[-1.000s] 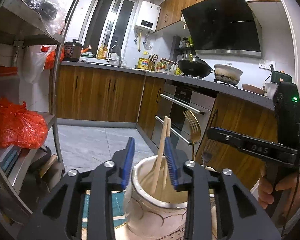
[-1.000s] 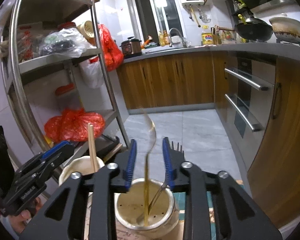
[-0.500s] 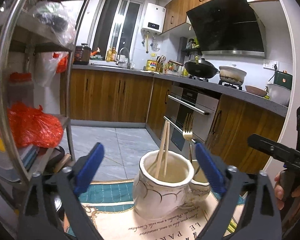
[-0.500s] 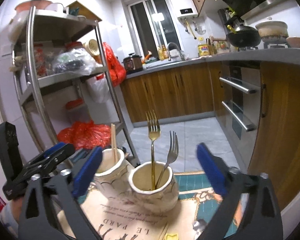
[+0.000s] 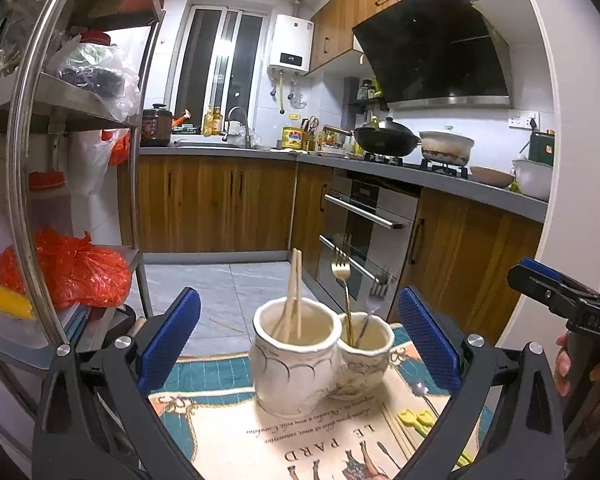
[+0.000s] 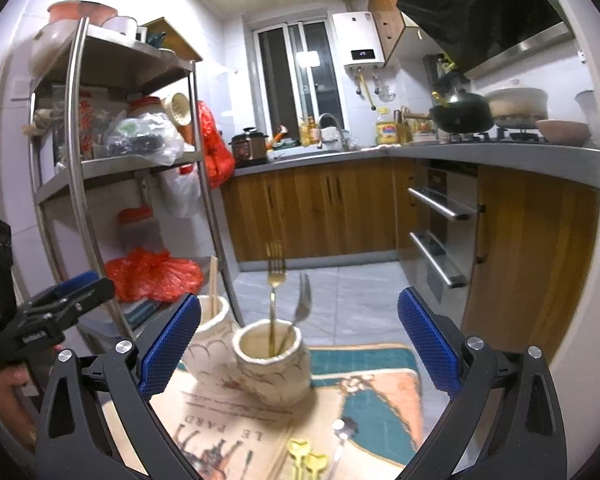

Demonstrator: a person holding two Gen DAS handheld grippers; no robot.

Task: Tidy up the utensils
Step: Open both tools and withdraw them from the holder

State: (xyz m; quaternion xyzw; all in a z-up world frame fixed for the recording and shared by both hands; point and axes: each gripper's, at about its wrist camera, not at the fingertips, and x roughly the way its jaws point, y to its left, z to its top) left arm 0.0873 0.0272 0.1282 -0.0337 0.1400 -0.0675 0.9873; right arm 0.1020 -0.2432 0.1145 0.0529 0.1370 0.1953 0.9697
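Two cream ceramic cups stand side by side on a printed mat [image 5: 228, 432]. The larger cup [image 5: 292, 364] holds a pair of wooden chopsticks [image 5: 294, 292]. The smaller cup [image 5: 366, 356] holds a gold fork [image 5: 340, 276] and a silver fork [image 5: 378, 292]. My left gripper [image 5: 298, 300] is open wide, back from the cups, with nothing held. My right gripper [image 6: 299, 300] is open just as wide, facing the fork cup [image 6: 268, 364] with nothing in its jaws. The chopstick cup [image 6: 210, 332] sits behind its left finger.
Loose utensils lie on the mat near me: yellow-topped picks [image 6: 306, 456], a spoon [image 6: 342, 432] and thin sticks [image 5: 396, 428]. A steel shelf rack [image 6: 80, 168] with red bags stands at the left. Wooden cabinets and an oven [image 5: 364, 220] line the right.
Both grippers went from nearly closed to wide open and pulled back from the cups. The chopsticks stayed in the larger cup and the gold fork in the smaller one.
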